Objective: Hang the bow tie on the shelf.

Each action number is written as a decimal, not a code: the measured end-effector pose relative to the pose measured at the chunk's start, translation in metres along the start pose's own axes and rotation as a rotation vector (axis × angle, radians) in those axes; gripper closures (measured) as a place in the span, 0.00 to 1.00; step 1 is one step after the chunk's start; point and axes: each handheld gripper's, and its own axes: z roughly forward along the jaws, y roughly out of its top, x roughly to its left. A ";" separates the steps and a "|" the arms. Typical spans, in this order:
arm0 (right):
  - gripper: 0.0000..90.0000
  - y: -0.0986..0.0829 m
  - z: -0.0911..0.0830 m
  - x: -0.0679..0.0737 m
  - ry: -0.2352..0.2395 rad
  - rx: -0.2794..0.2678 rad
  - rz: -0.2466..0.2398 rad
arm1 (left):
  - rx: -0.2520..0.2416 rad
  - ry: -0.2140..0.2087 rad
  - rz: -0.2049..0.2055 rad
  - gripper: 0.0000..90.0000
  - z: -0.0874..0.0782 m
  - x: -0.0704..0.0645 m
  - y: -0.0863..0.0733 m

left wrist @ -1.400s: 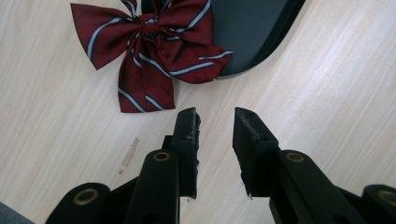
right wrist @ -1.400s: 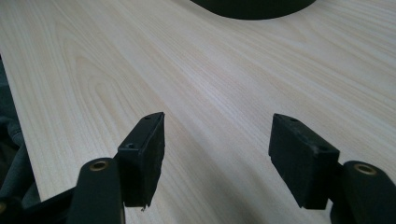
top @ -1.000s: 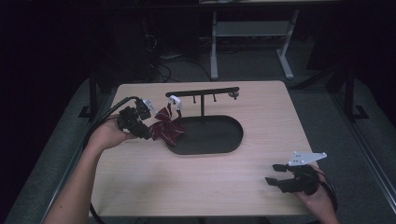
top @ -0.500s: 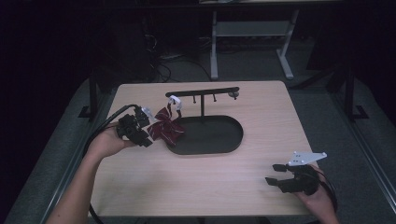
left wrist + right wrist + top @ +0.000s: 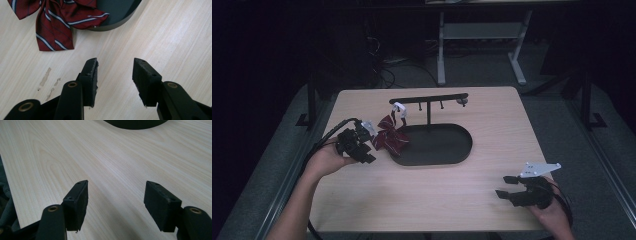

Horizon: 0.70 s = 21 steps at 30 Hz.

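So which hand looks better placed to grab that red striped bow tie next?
Probably the left. The left gripper sits open right beside the bow tie, which lies partly on the black stand base. The right gripper rests far off near the table's front edge.

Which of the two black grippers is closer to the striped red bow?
The left gripper, at the table's left side. Its open jaws sit just beside the dark red striped bow on the black oval stand base. The right gripper rests far off near the front right corner.
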 end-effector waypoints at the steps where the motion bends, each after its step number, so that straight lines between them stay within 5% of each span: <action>1: 0.40 0.000 0.000 0.000 0.000 0.000 0.000 | -0.007 0.000 -0.001 0.61 0.001 -0.001 -0.001; 21: 0.39 -0.001 0.001 0.000 -0.001 0.006 0.006 | -0.047 -0.001 0.003 0.52 0.015 -0.019 -0.016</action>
